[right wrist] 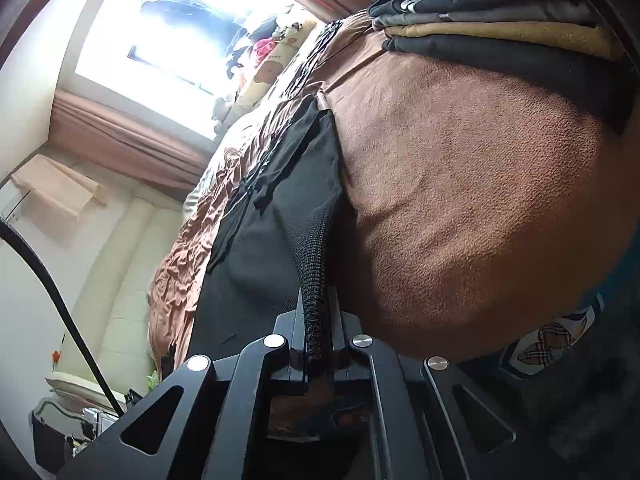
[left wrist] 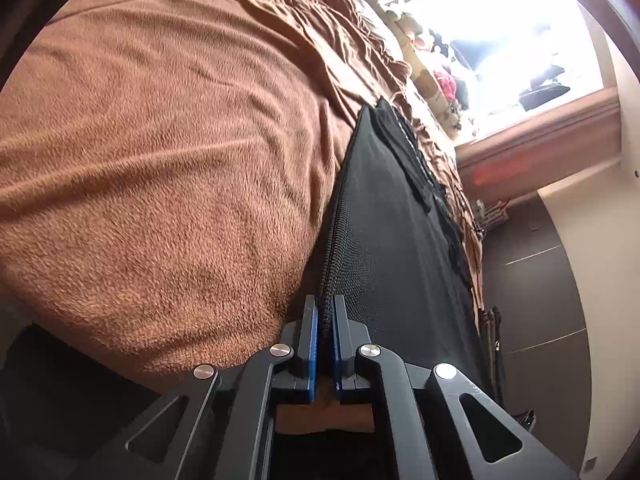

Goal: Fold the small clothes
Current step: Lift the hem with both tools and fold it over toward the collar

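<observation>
**Black garment pinched at both ends over the bed**

Over the brown blanket (left wrist: 160,160), near the bed's edge, I hold one black mesh garment (left wrist: 384,240) by its thick ribbed hem. My left gripper (left wrist: 326,344) has its blue-padded fingers (left wrist: 313,344) clamped together on that hem, only the fabric's thickness between them. My right gripper (right wrist: 318,336) is closed the same way, a bunched roll of hem standing up between its fingers. The garment stretches away from each gripper, lying partly flat on the blanket.

My judgement: this is the start of a fold. To do it well, I should raise both ends together and level, keep the hem taut between my hands so the cloth does not sag or twist, then carry it across to the far side and lay edge on edge before letting go. The right pinch looks bunched, so it may slip if pulled sharply.

Only the right view shows a stack of folded clothes (right wrist: 500,32) at the blanket's far corner, and a patterned cloth (right wrist: 548,344) close by. Only the left view shows the dark floor (left wrist: 540,280) beside the bed.
</observation>
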`<state>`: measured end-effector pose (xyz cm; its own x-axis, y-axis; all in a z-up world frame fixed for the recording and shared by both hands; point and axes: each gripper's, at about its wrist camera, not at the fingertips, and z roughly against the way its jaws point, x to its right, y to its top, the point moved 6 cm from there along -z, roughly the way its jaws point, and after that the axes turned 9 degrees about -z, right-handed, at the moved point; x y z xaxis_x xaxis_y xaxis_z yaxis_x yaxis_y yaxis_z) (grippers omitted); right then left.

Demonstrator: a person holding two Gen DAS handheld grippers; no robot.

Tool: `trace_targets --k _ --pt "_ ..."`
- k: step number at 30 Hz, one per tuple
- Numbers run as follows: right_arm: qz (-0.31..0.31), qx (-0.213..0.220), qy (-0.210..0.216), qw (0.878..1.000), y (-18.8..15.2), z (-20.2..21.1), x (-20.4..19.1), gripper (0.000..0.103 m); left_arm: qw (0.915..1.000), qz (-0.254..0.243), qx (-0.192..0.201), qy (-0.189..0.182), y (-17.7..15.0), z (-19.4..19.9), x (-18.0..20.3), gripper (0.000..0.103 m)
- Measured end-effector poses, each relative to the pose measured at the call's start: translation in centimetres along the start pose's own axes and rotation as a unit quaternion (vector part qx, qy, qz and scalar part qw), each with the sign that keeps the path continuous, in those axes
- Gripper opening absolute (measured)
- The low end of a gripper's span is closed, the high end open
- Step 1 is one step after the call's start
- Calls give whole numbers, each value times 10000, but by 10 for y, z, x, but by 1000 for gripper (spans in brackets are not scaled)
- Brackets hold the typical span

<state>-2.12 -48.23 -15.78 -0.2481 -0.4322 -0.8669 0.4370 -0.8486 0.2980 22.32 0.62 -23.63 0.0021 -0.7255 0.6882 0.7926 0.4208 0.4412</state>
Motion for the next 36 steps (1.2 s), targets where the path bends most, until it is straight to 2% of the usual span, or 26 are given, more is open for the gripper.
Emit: trace_targets --k 7,13,31,36 --pt "135 -100 49 9998 -15 2 -22 2 9993 -108 318 -183 17 32 11 5" --pt "253 -24 166 9995 -19 14 -34 2 9984 -232 438 -267 15 55 19 5" --pt "506 137 489 9974 -43 75 -33 2 9920 -740 855 -557 -35 161 40 5" --pt "564 173 596 9965 -52 89 -27 2 9923 -771 856 -447 -57 184 43 5"
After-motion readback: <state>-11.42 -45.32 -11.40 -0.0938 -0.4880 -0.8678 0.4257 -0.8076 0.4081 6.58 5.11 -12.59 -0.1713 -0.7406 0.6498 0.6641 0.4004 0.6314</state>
